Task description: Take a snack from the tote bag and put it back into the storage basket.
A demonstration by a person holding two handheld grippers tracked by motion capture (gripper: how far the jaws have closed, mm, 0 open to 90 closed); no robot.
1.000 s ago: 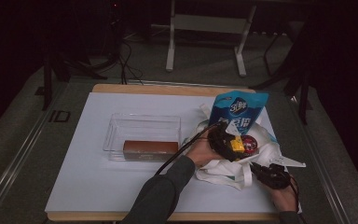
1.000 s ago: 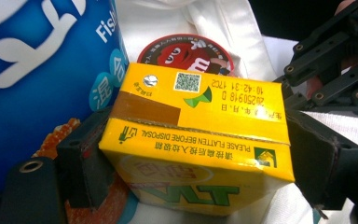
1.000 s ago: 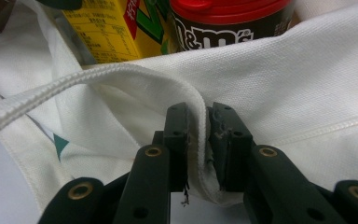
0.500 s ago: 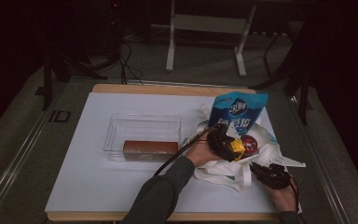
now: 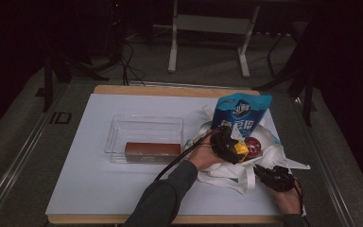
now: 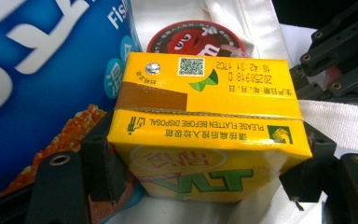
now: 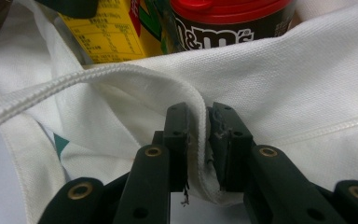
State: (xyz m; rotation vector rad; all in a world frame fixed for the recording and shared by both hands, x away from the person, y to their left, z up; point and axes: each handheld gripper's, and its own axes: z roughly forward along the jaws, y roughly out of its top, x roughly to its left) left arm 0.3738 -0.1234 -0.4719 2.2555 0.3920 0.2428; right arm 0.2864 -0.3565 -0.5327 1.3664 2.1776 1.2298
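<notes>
High view, nearest first: the right tool (image 5: pixel 268 174) sits at the table's (image 5: pixel 94 189) near right edge, its jaws pinched on the rim of the white bag (image 5: pixel 227 172). In the right gripper view the bag's hem (image 7: pixel 200 140) is clamped between both jaws.

Just beyond, the left tool (image 5: pixel 231 149) reaches into the bag's mouth, closed on a yellow carton (image 5: pixel 241 148). In the left gripper view the carton (image 6: pixel 205 135) is held by its two sides, tilted, with a red-lidded tub (image 6: pixel 196 39) behind it and a blue pouch (image 6: pixel 42 70) beside it.

Left of the bag, a clear tray (image 5: pixel 144 125) holds a brown box (image 5: pixel 152 149). The pouch (image 5: pixel 240 116) stands upright at the bag's far side.
</notes>
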